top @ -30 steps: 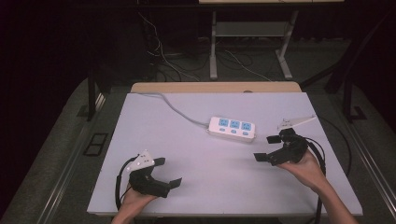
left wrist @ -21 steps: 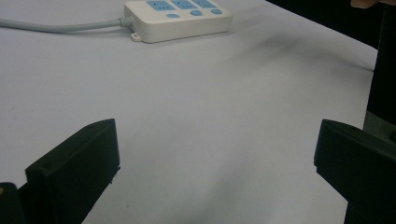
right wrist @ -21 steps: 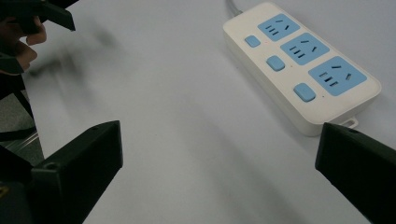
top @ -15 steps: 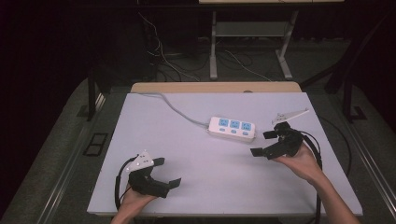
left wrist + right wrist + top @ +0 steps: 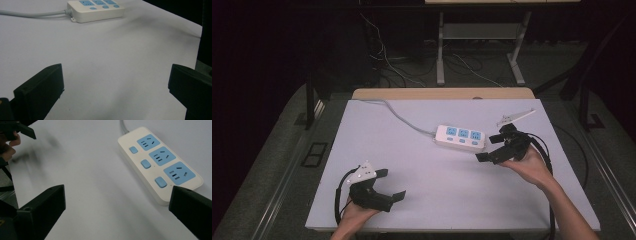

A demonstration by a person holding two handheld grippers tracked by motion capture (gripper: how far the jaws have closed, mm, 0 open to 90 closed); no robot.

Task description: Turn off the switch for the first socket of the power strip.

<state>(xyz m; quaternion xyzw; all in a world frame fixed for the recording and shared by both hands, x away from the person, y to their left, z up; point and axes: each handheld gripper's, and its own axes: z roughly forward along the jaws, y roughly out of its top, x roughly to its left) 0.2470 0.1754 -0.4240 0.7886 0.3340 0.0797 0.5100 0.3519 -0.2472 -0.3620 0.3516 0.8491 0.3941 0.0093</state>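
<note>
Spanning most of the high view, white bench (image 5: 422, 200). White power strip (image 5: 460, 138) with blue sockets lies right of centre, cord trailing toward 10 o'clock. Right gripper (image 5: 492, 147) just beside its near end, fingers wide, empty. Left gripper (image 5: 389, 185) at 7 o'clock, well apart, fingers wide.

Right gripper (image 5: 491, 147) moved up-left in the frame, now just beside the power strip's (image 5: 460, 137) right end.

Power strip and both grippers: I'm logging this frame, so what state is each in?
Power strip: flat on the table, sockets empty, untouched.
Cord: attached, trailing off the far edge.
Left gripper: open, holding nothing.
Right gripper: open, beside the strip's end.
</note>
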